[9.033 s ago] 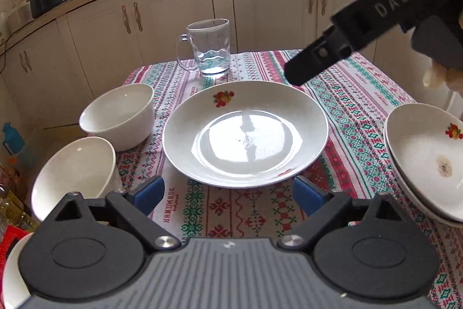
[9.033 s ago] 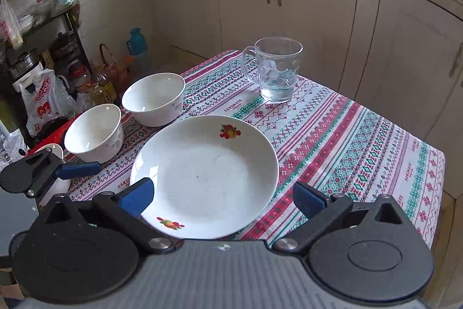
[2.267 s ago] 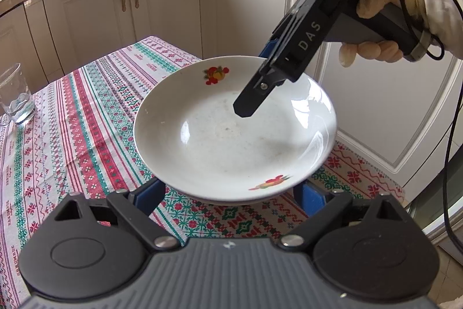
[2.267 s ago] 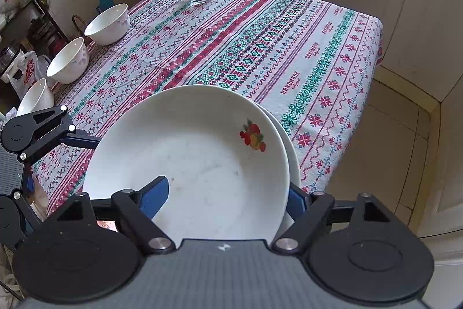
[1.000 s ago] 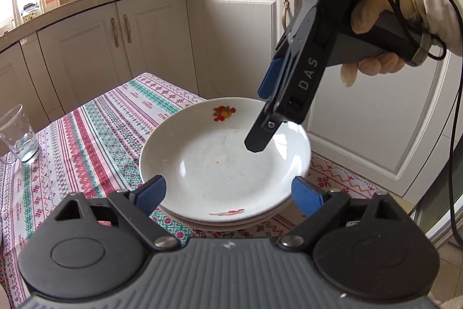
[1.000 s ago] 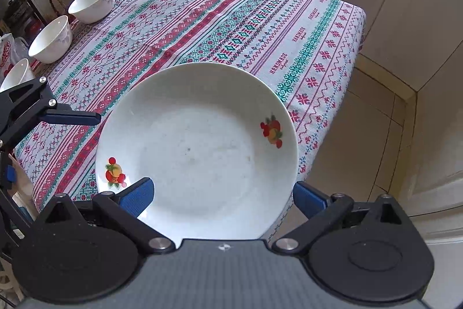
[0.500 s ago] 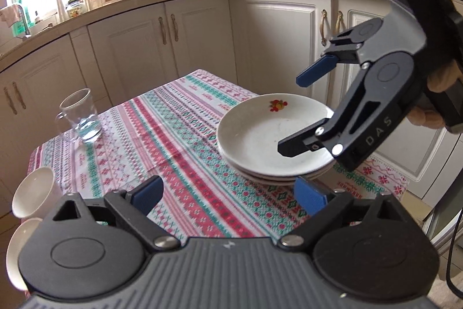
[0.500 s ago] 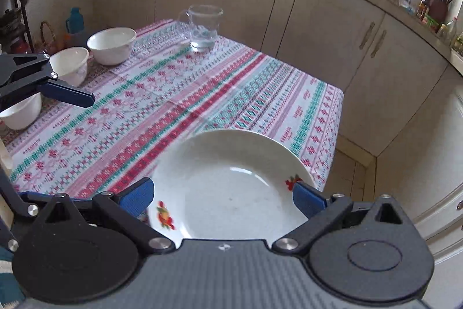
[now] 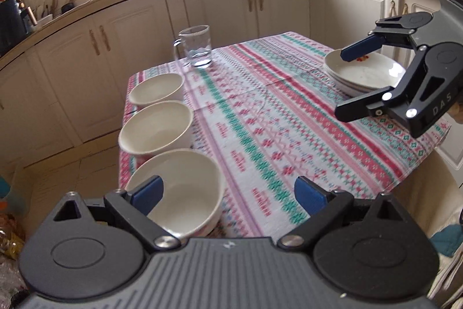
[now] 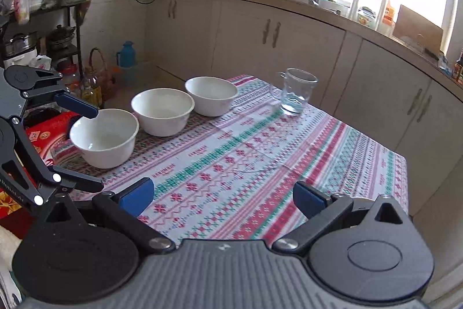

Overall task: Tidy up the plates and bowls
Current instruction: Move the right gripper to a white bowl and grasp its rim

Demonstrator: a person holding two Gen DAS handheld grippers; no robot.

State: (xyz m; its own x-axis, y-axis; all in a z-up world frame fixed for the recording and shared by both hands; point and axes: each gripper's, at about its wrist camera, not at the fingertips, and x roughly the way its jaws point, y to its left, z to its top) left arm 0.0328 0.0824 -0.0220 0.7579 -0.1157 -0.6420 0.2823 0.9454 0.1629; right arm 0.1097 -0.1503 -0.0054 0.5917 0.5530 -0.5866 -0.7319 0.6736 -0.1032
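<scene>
Three white bowls stand in a row along the table's left edge: near, middle and far; they also show in the right wrist view, near, middle, far. A stack of white plates with a fruit mark sits at the table's far right corner. My left gripper is open and empty just over the near bowl. My right gripper is open and empty above the cloth; in the left wrist view the right gripper hangs in front of the plates.
A glass mug with some water stands at the table's far edge. The patterned tablecloth covers the table. Kitchen cabinets run behind. A shelf, bottles and a basket stand on the floor by the bowls' side.
Both grippers have swung away from the plate stack toward the bowls' side. The plate carried earlier now rests on top of the stack. The right gripper has pulled back and up.
</scene>
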